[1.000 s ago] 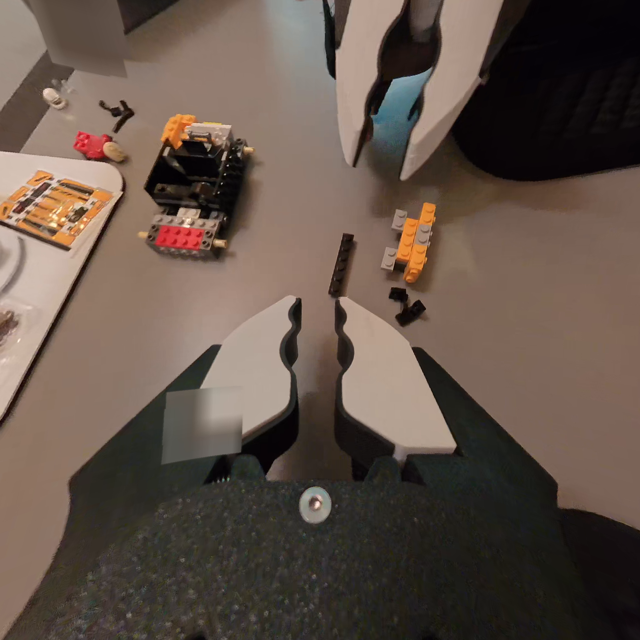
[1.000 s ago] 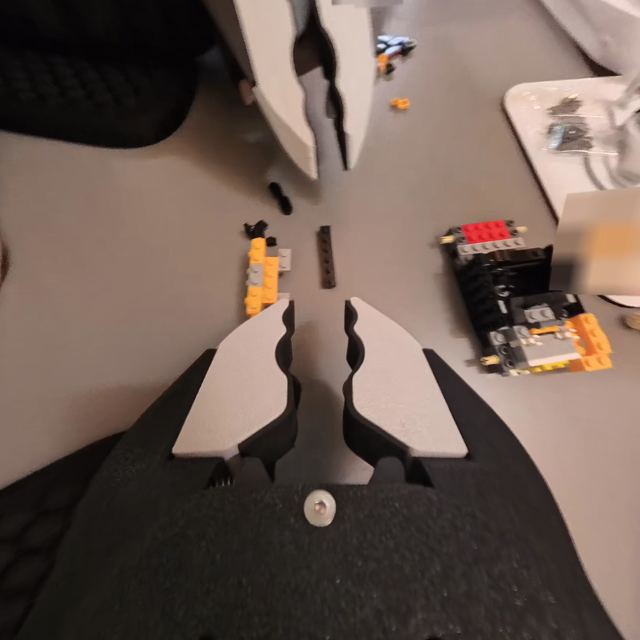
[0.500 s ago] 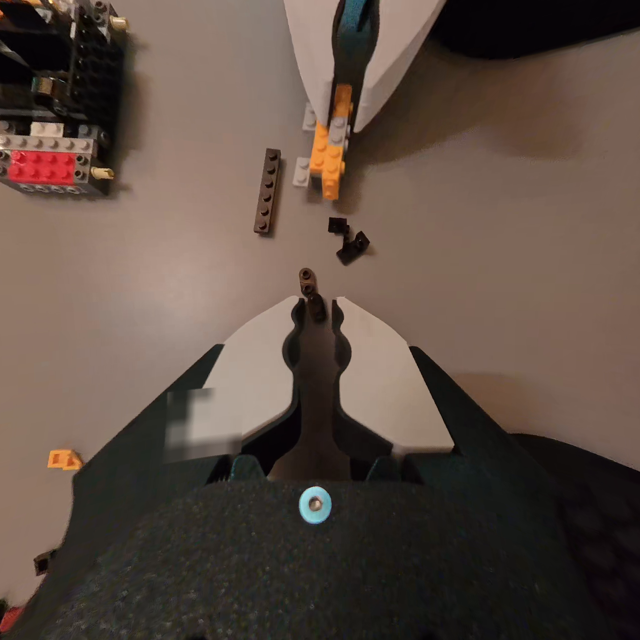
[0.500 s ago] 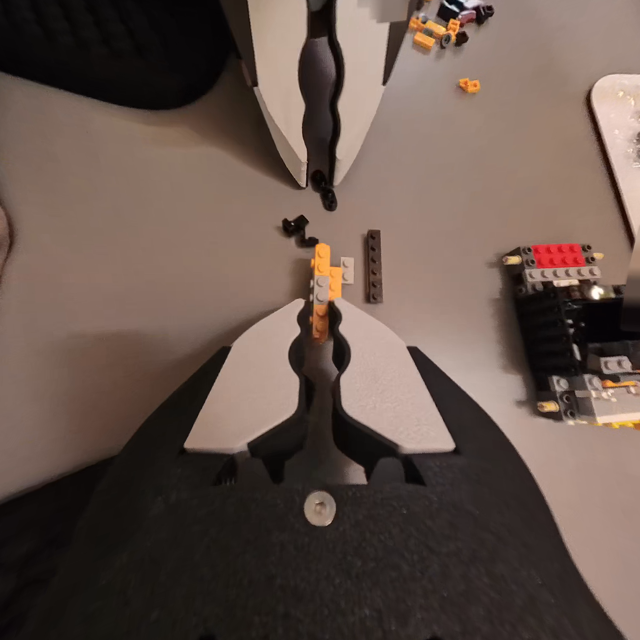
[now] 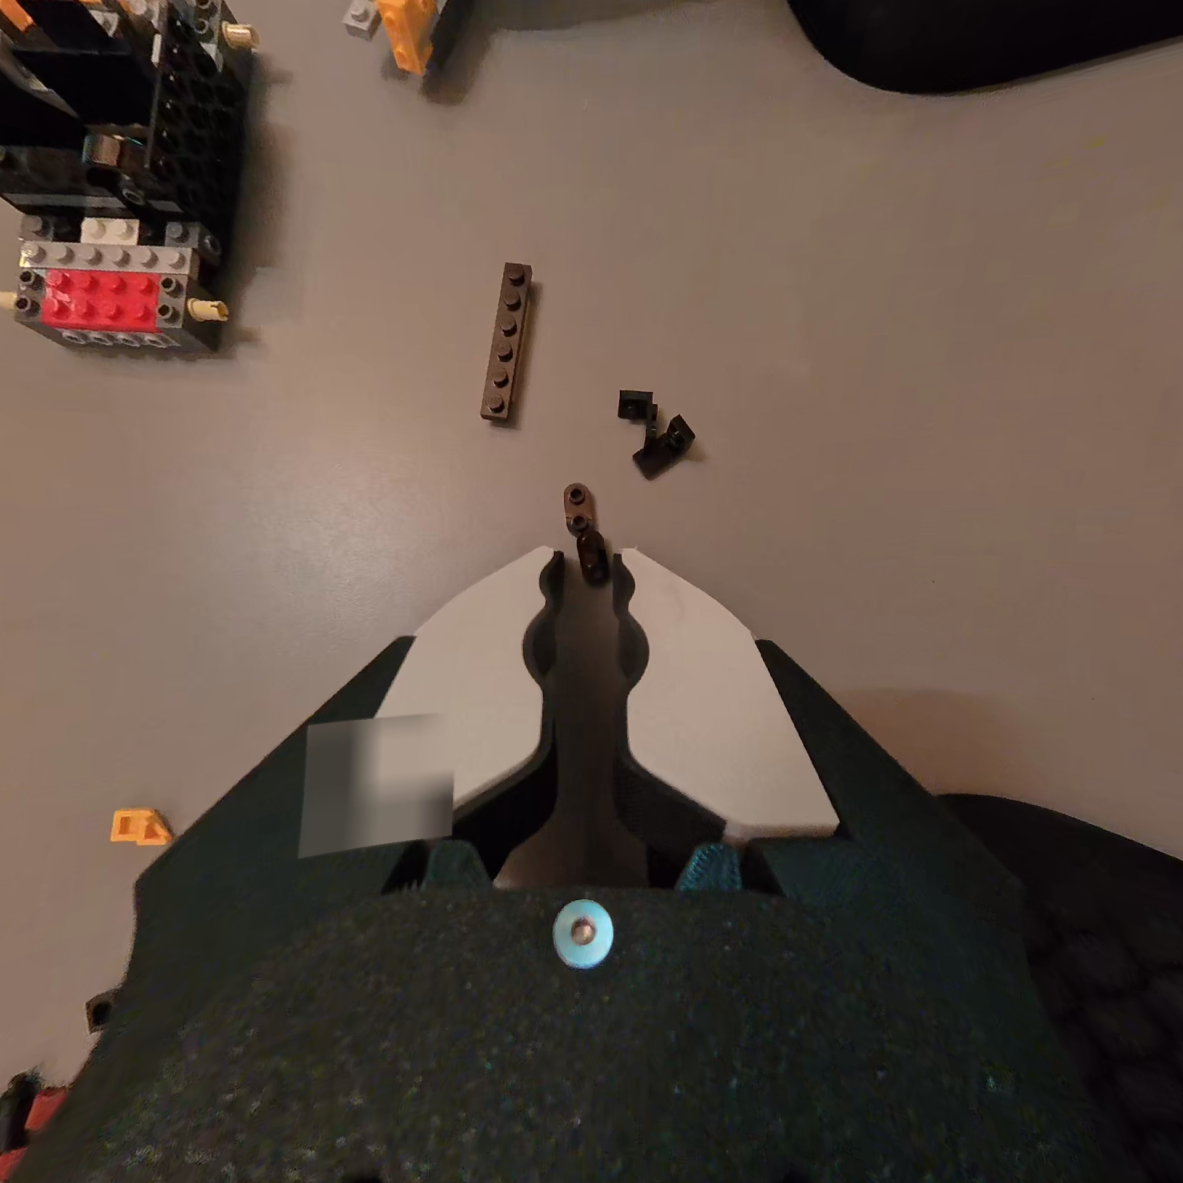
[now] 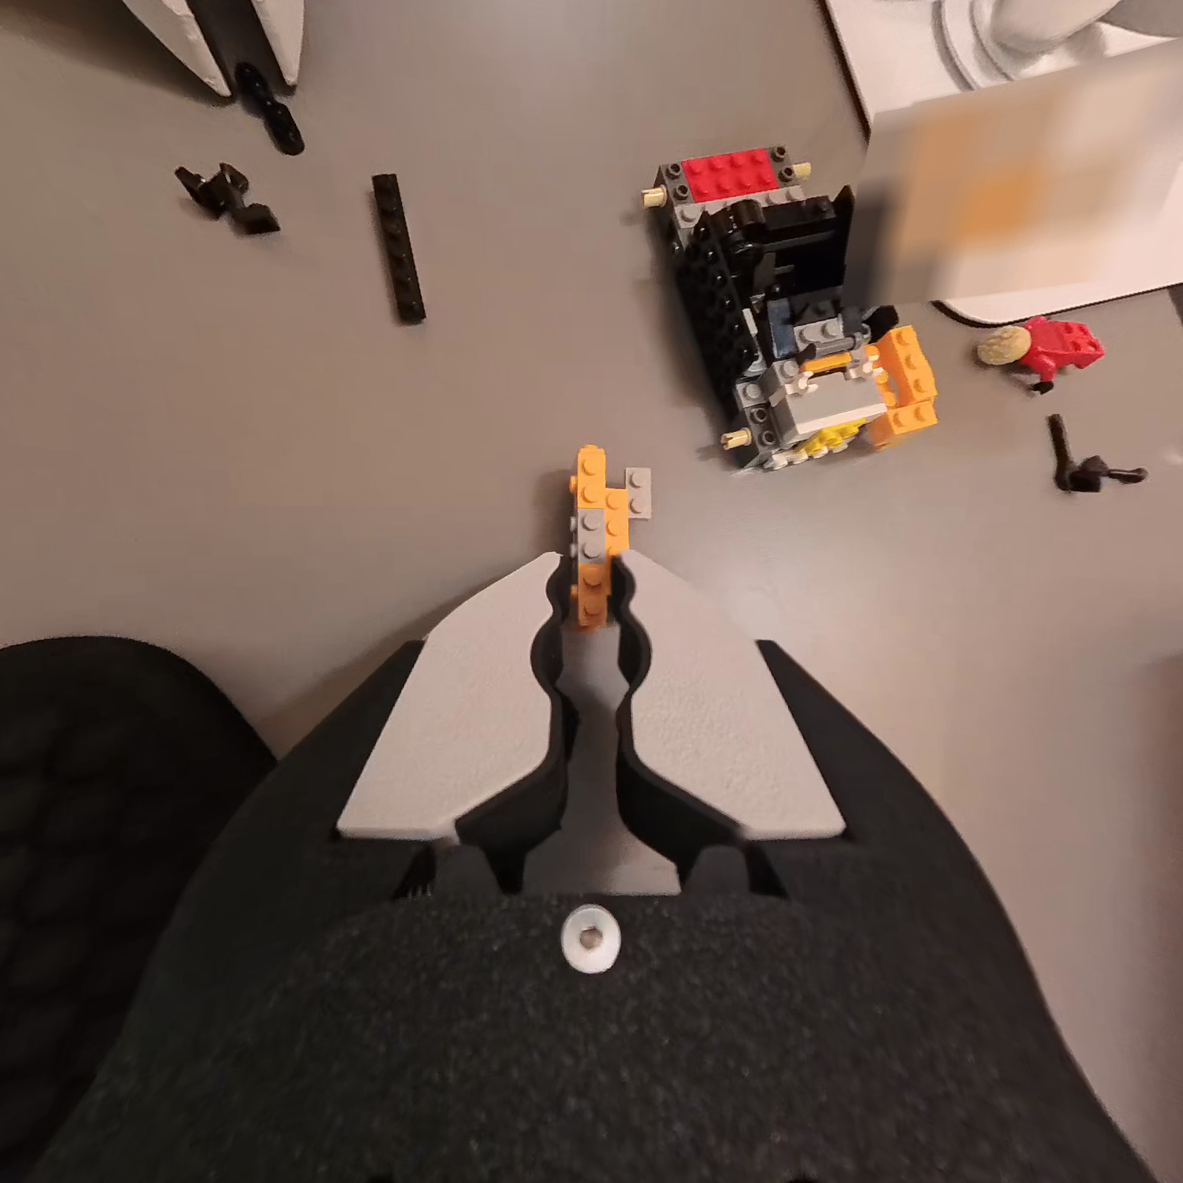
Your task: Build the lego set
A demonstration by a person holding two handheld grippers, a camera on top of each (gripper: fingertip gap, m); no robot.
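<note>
My right claw point(image 6: 590, 558) is clamped on the end of the orange-grey piece point(image 6: 602, 512), lifted clear so its studs face up for the next part. My left claw point(image 5: 587, 552) pinches a small black link point(image 5: 584, 531) by its tail, free end forward. The black car body point(image 6: 768, 288) waits mid-bench near the white tray point(image 6: 858, 115), the black strip point(image 5: 507, 342) between.
</note>
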